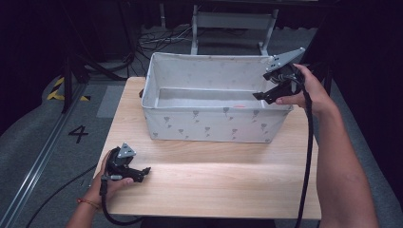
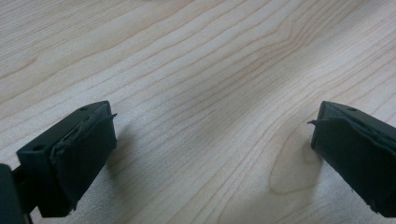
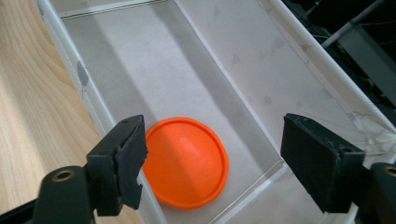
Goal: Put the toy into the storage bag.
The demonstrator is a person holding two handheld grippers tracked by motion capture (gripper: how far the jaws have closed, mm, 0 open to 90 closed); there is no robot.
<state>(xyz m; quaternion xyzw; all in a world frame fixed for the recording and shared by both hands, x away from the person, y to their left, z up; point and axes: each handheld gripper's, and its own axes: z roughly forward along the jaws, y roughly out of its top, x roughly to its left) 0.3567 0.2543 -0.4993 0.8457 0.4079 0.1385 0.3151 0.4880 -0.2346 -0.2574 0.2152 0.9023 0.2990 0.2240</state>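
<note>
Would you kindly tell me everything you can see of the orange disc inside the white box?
The orange disc is round, flat and bright, with a thin raised rim around a smooth face; it looks like plastic. It lies flat on the floor of the white fabric box, near one end and close to the wall on the table side. The right gripper hangs open above it, jaws well apart and not touching it. In the high view it shows as a faint orange streak behind the box's near wall.
</note>
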